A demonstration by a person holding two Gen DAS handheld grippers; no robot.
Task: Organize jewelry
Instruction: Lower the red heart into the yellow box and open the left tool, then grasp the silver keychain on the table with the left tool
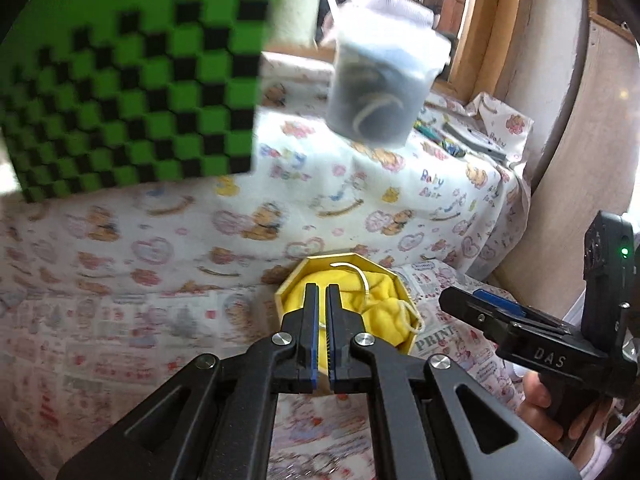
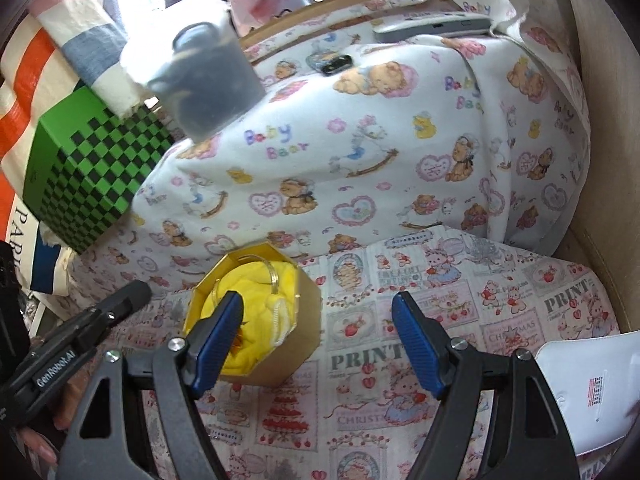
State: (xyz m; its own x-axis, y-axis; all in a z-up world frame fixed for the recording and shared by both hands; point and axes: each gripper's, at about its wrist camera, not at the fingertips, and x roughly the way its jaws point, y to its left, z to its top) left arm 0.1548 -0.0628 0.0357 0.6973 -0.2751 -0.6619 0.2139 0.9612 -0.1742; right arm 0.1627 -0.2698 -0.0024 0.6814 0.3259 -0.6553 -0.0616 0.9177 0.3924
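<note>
Gold octagonal box [image 2: 256,320] sits open on the printed cloth [image 2: 460,320], yellow pouch [image 2: 256,304] stuffed inside, a thin clear bangle [image 2: 264,270] resting on top toward the far rim. Left tool [image 1: 322,296] hangs directly over the box, jaws nearly closed; can't tell whether it pinches the pouch's cord [image 1: 360,276]. Right tool [image 2: 318,312] is spread wide, box under its left finger, so it lies left of that tool's centreline. Left is nearer.
</note>
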